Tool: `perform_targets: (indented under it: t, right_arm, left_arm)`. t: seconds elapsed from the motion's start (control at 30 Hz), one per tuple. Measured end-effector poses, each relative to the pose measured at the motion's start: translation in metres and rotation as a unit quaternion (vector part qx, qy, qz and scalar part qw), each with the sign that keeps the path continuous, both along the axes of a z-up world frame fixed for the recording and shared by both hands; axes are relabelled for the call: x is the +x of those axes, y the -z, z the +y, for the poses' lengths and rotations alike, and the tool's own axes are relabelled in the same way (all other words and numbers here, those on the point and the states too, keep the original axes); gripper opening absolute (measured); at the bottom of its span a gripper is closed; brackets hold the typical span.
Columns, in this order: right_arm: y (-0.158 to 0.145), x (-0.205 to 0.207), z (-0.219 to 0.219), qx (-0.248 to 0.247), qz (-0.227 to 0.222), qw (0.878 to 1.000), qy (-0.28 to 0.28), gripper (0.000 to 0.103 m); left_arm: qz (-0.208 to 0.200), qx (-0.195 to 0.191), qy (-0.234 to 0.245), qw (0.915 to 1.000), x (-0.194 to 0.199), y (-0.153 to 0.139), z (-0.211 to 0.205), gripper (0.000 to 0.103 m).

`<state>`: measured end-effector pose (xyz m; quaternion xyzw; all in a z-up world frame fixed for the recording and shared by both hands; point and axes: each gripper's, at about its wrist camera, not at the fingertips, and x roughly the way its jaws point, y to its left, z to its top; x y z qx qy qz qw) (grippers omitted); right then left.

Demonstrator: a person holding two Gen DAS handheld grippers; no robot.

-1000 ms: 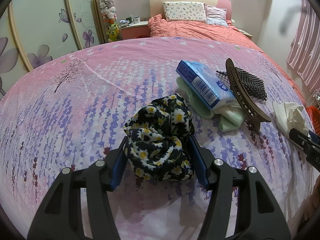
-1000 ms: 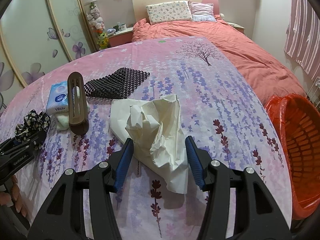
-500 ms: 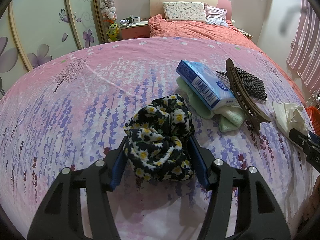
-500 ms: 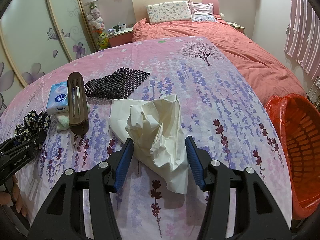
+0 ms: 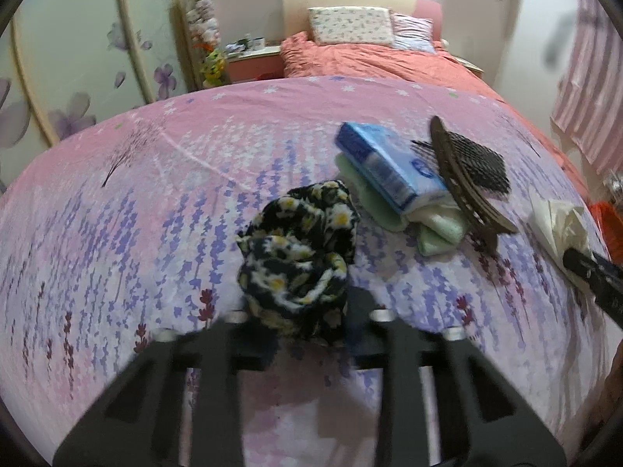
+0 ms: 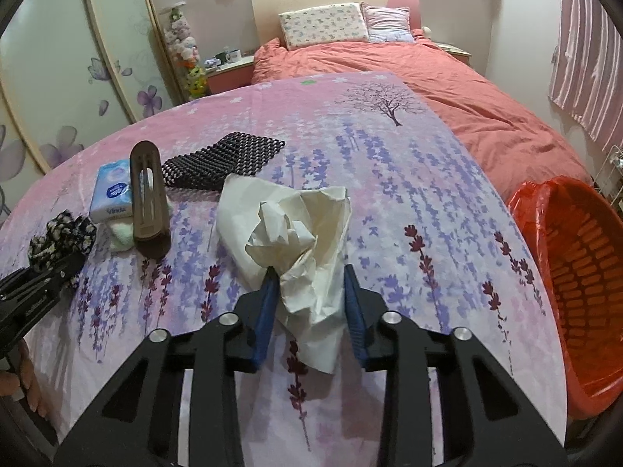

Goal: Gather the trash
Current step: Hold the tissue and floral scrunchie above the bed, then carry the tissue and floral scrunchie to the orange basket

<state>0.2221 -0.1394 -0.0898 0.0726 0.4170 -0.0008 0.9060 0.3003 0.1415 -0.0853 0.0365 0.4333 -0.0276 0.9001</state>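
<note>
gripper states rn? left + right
Left tongs: closing on the floral cloth.
Right tongs: closing on the crumpled paper.

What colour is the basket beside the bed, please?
Red-orange basket, clearest in the right wrist view.

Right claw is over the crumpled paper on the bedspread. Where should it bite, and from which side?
Take the crumpled paper at its bunched middle, coming down from above and the near side, as the right claw already is. The ridge stands up between the closing jaws; the flat near flap would only slide. The orange basket sits right.
</note>
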Motion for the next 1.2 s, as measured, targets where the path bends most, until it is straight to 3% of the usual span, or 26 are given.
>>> perform_targets:
  t: [0.23, 0.47, 0.73, 1.2]
  right_arm:
    - [-0.020, -0.025, -0.009, 0.026, -0.036, 0.999, -0.011, 0.030]
    - [-0.055, -0.054, -0.030, 0.035, -0.079, 0.996, -0.001, 0.029]
    - [-0.081, -0.075, -0.052, 0.017, -0.121, 0.992, 0.028, 0.029]
    - [-0.105, -0.097, -0.103, 0.017, -0.175, 0.982, 0.072, 0.029]
  left_arm:
    - [-0.015, -0.010, 0.004, 0.9998, -0.022, -0.006, -0.001, 0.016]
    - [-0.042, -0.050, 0.004, 0.9979, -0.048, -0.049, -0.009, 0.016]
    - [-0.093, -0.053, 0.062, 0.9922, -0.073, -0.102, -0.077, 0.016]
    - [-0.112, -0.070, 0.130, 0.9827, -0.084, -0.131, -0.171, 0.016]
